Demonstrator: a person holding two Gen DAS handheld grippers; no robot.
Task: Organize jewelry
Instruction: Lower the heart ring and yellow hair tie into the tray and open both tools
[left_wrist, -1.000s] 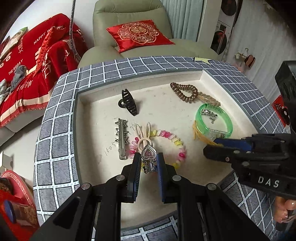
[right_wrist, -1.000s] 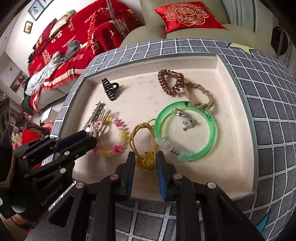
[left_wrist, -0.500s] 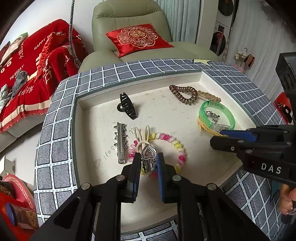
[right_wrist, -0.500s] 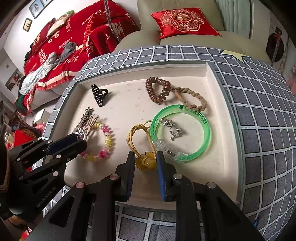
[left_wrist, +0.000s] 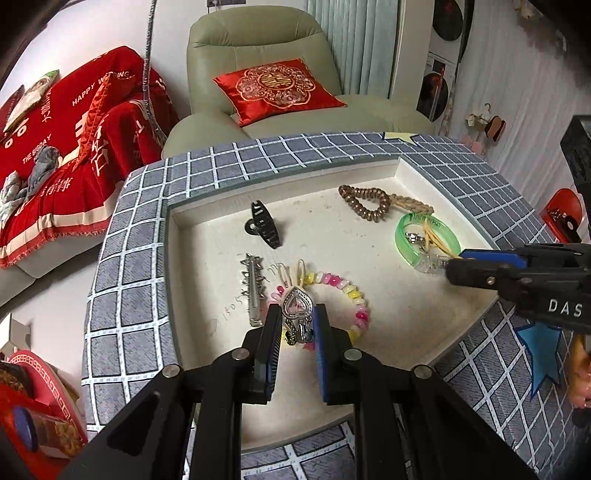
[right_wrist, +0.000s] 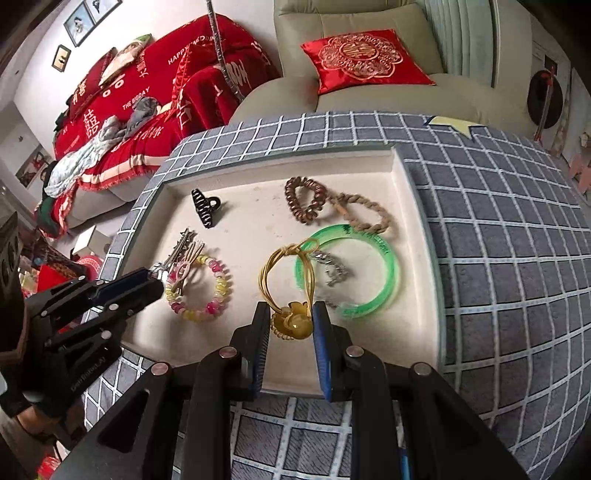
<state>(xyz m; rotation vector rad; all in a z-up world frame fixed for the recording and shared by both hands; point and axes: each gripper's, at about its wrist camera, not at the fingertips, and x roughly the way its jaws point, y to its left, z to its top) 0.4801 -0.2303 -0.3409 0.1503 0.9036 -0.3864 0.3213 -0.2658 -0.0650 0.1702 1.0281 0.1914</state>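
Note:
My left gripper (left_wrist: 294, 325) is shut on a silver heart-shaped clip (left_wrist: 296, 317) and holds it above the pink and yellow bead bracelet (left_wrist: 345, 295) in the cream tray (left_wrist: 369, 369). My right gripper (right_wrist: 290, 321) is shut on a yellow hair tie with an amber charm (right_wrist: 291, 321), lifted a little; its yellow loops (right_wrist: 284, 269) hang over the edge of the green bangle (right_wrist: 384, 280). A small silver clasp (right_wrist: 332, 269) lies inside the bangle. The right gripper also shows in the left wrist view (left_wrist: 458, 264), the left one in the right wrist view (right_wrist: 153, 282).
A black claw clip (left_wrist: 264, 225), a silver hair clip (left_wrist: 253, 291), beige paper-clip pins (left_wrist: 291, 271), a brown coil hair tie (left_wrist: 367, 203) and a braided tan tie (right_wrist: 364, 216) lie in the tray. A grey checked border (right_wrist: 498, 240) surrounds it. A green armchair (left_wrist: 258, 55) stands behind.
Both grippers have risen and pulled back a little with their items. The heart clip is lifted off the bracelet, and the yellow hair tie now hangs over the bangle's edge.

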